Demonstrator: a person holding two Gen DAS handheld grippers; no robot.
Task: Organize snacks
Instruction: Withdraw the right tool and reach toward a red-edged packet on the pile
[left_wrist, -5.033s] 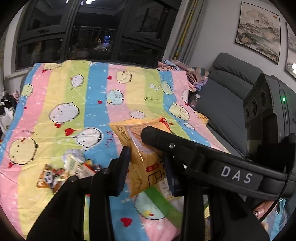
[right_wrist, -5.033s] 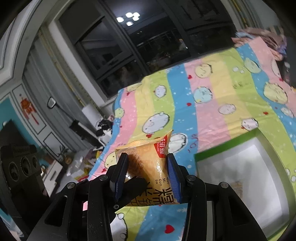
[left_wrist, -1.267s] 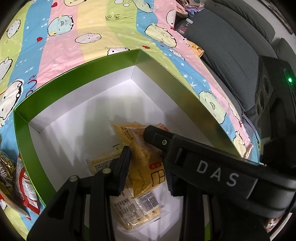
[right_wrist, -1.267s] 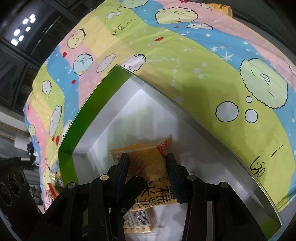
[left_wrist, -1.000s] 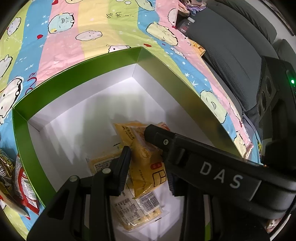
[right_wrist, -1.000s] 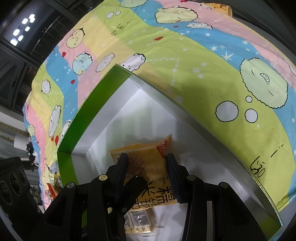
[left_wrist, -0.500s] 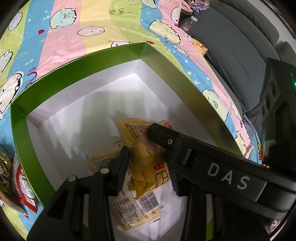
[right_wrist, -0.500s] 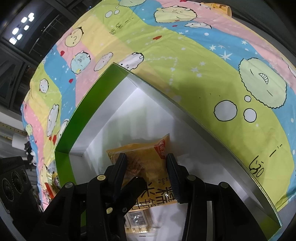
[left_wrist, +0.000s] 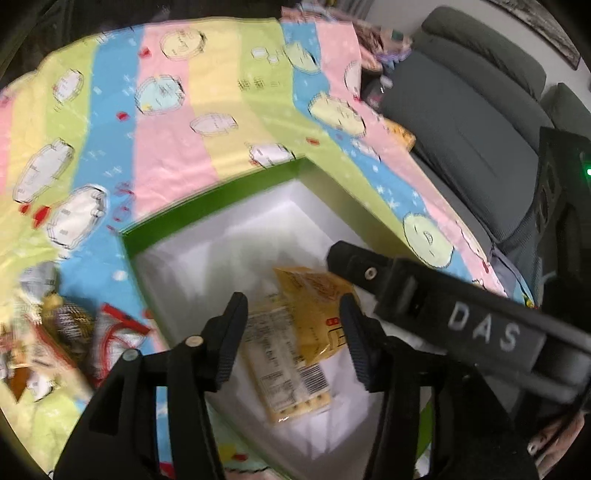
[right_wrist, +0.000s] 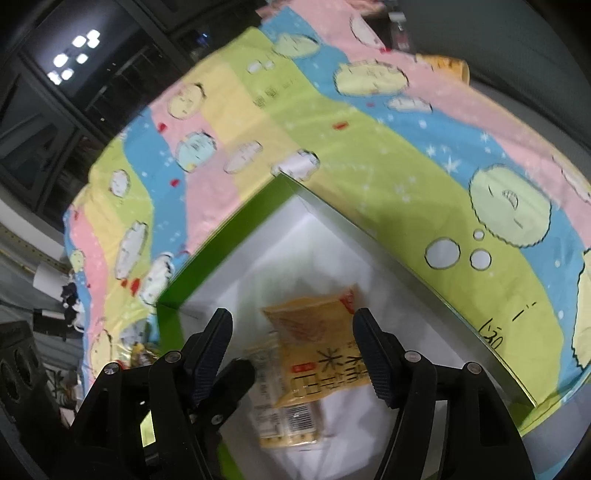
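A green box with a white inside (left_wrist: 207, 206) (right_wrist: 221, 236) lies on the striped cartoon blanket. In it an orange snack packet (left_wrist: 317, 306) (right_wrist: 317, 343) rests partly on a clear cracker packet with a barcode (left_wrist: 284, 362) (right_wrist: 284, 417). My left gripper (left_wrist: 291, 332) is open above the two packets and holds nothing. My right gripper (right_wrist: 291, 347) is open above the orange packet and holds nothing. The right gripper's black arm marked DAS (left_wrist: 461, 325) crosses the left wrist view.
Several loose snack packets (left_wrist: 66, 339) lie on the blanket left of the box. A grey sofa (left_wrist: 472, 110) runs along the blanket's right side. A yellow packet (left_wrist: 400, 134) lies at the blanket's right edge. Dark windows (right_wrist: 74, 74) stand behind.
Both grippers opened and let go of the orange packet, which now lies in the box on the cracker packet. Both grippers have lifted back from the box; the views are blurred.
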